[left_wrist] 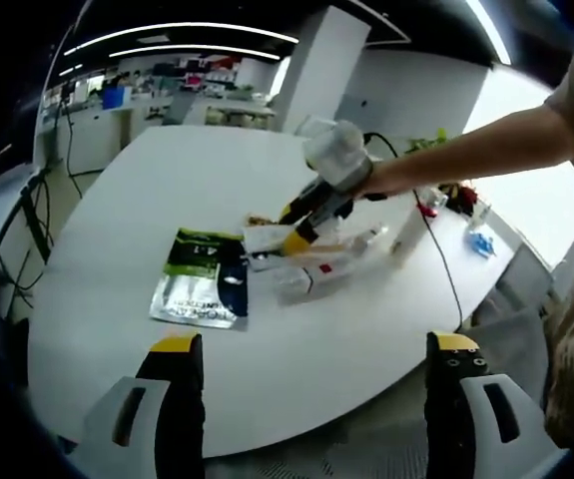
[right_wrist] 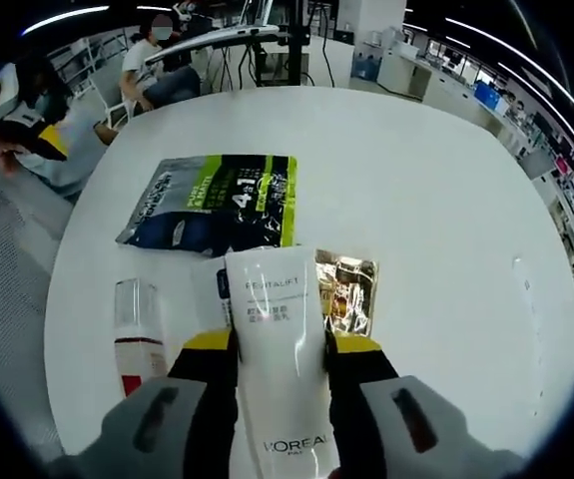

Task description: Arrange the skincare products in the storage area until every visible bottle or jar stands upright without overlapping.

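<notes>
Across the middle of the right gripper view, one white tube (right_wrist: 279, 344) lies between the jaws of the right gripper (right_wrist: 281, 364), which close on it from both sides; its lettered end points up the frame and its lower end runs off the bottom edge. Just left of the gripper lies one clear bottle with a red band (right_wrist: 138, 334), flat on the white table (right_wrist: 436, 200). Above the tube lies one dark green-and-silver pouch (right_wrist: 212, 203), and to the tube's right one small gold foil sachet (right_wrist: 347, 291), partly tucked under it. Two seated people (right_wrist: 87, 100) show at the upper left of this frame.

At the bottom of the left gripper view, the left gripper (left_wrist: 316, 374) hangs over the table's near edge with its jaws set wide apart and nothing between them. Mid-frame, the right gripper reaches in from the right on a person's bare arm (left_wrist: 486, 150), its yellow tips down among the products. The same pouch lies left of centre. Several pale items cluster right of the pouch; their count is too blurred to tell.
</notes>
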Available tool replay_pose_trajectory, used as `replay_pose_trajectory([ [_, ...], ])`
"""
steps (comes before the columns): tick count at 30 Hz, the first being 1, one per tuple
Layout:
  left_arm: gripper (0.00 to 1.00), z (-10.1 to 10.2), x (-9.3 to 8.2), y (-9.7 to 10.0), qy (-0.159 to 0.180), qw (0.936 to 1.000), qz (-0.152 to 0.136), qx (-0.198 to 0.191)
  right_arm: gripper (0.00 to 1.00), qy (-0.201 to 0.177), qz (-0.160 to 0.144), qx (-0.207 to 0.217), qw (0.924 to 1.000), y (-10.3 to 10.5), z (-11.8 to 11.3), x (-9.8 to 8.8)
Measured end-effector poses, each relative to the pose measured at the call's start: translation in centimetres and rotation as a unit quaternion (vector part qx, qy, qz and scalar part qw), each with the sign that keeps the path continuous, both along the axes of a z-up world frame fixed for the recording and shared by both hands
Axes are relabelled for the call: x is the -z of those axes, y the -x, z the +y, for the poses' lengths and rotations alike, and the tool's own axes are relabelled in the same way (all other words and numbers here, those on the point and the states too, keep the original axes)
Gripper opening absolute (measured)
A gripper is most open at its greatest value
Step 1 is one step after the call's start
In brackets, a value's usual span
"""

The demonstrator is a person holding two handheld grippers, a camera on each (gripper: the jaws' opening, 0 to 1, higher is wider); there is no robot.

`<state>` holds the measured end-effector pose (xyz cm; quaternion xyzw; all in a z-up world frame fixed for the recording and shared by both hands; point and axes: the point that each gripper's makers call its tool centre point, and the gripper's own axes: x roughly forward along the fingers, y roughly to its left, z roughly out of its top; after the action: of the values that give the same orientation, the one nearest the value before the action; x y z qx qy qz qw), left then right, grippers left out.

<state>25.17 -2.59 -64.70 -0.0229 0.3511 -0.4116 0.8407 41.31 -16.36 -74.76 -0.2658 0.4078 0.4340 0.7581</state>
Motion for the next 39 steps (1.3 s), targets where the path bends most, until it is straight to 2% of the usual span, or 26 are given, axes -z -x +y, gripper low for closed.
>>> replay_pose_trajectory([
  [15,0.90,0.0,0.2,0.0,-0.002,1.0000,0.004,0.000,0.30,0.006,-0.016,-0.007,0.9998,-0.1,-0.1,0.0],
  [26,0.89,0.0,0.3,0.1,-0.004,0.9999,0.010,0.001,0.29,0.003,-0.027,0.004,0.9996,-0.1,-0.1,-0.4],
  [29,0.87,0.2,-0.2,-0.3,0.003,1.0000,0.004,-0.007,0.29,-0.008,-0.035,0.014,0.9993,-0.1,-0.3,-0.9],
  [34,0.88,0.3,-0.4,-0.7,0.015,0.9996,0.013,-0.019,0.29,-0.024,-0.052,0.031,0.9979,0.0,-0.6,-2.0],
  [39,0.88,-0.3,-0.8,-0.9,0.010,0.9999,0.006,-0.007,0.29,-0.040,-0.083,0.047,0.9946,0.3,-1.2,-3.5],
])
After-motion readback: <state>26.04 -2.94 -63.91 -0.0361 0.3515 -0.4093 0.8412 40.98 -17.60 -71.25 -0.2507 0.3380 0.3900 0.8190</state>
